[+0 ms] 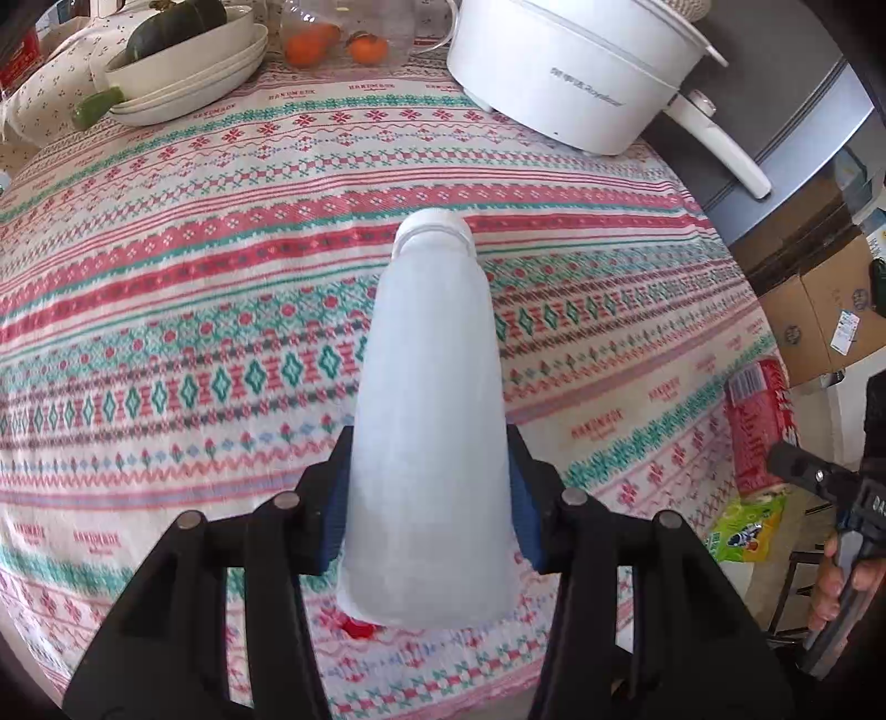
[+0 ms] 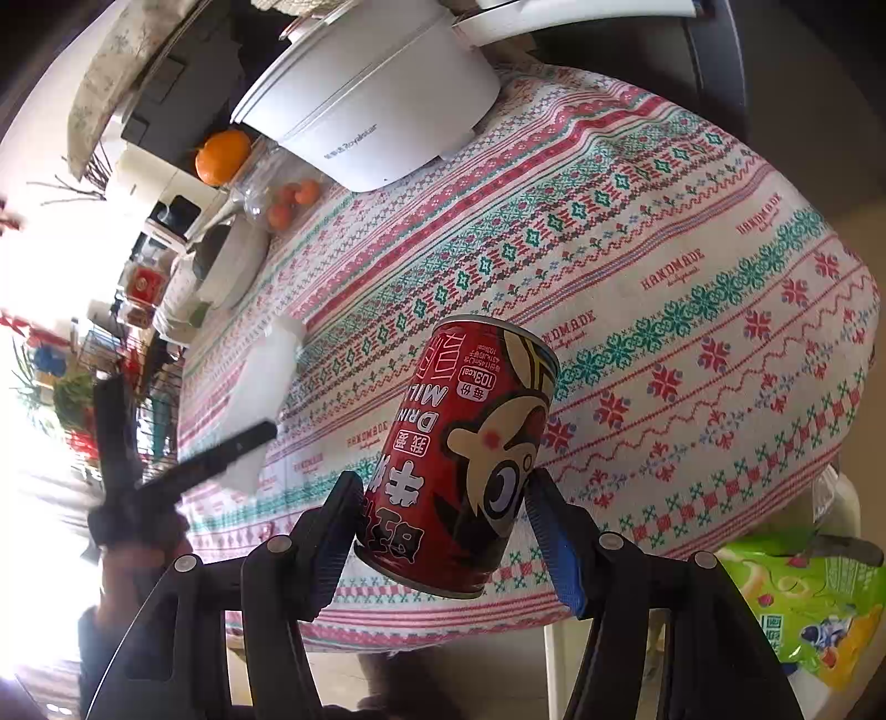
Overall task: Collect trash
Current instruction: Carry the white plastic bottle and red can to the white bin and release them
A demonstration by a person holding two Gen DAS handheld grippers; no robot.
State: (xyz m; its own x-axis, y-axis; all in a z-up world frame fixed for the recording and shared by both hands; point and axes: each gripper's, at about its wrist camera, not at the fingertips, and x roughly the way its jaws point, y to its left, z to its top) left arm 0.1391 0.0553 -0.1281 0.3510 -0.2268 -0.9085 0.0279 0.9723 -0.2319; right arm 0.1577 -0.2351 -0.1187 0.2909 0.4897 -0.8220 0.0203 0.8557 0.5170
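Slippage is the risk: left hand-held gripper (image 1: 429, 493) clamps smooth white bottle (image 1: 429, 399) low, right hand-held gripper (image 2: 443, 531) pinches tilted red can (image 2: 459, 459) above the bench (image 2: 637, 288).

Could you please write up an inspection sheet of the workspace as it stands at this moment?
Surface: table under a patterned tablecloth.
Job's things: white bottle held in the left tongs; red milk can held in the right tongs; both off the cloth.
Clutter: white electric pot, stacked bowls, oranges, green snack bag.
Grippers: both shut on their items.
Cables: nothing seen.
Surroundings: cardboard boxes beside the table.
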